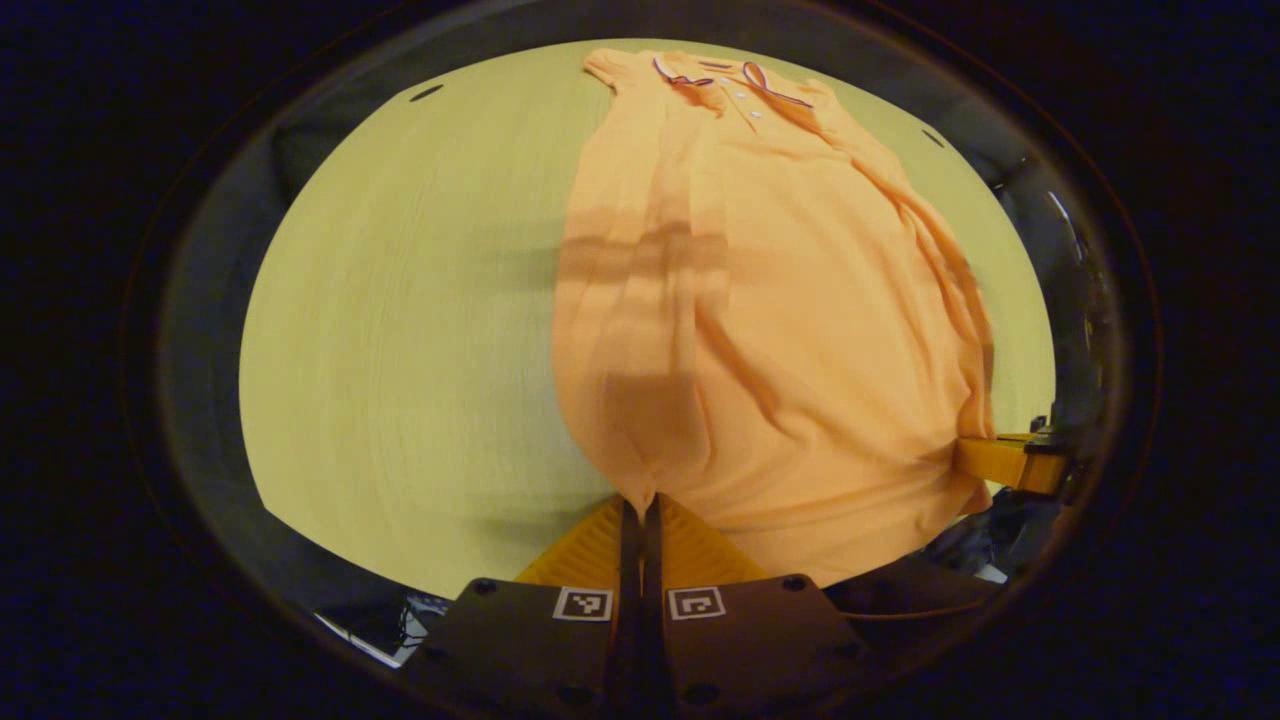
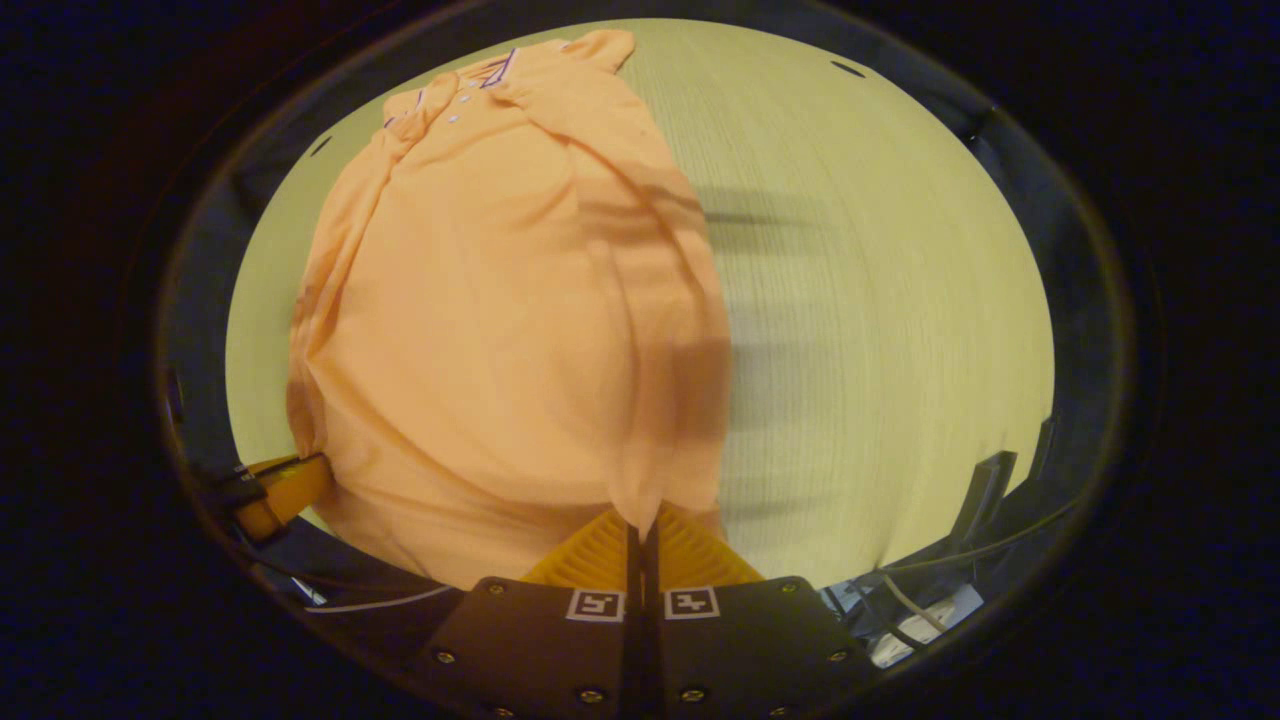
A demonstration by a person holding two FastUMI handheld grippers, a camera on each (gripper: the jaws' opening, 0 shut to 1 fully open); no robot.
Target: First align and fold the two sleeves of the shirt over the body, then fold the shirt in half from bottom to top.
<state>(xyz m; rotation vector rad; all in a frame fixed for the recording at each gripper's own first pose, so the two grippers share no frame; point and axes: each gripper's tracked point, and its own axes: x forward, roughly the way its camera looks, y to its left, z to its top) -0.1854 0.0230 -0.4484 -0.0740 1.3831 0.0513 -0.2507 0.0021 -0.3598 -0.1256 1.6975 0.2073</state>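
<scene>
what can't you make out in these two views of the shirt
- Shirt hem, left gripper view: the middle is cut off behind the left gripper.
- Hem, right gripper view: hidden behind the right gripper.
- Sleeves: folded in or tucked under, not clear in either view; folds merge.
- Table near edge: hidden by the gripper bodies.

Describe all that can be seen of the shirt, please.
The shirt is an orange polo of soft knit fabric, with a dark-trimmed collar and small pale buttons. It lies on the pale wooden table, collar at the far end, sleeves already folded over the body. The left gripper and right gripper each pinch a bottom corner, lifting the hem.
</scene>
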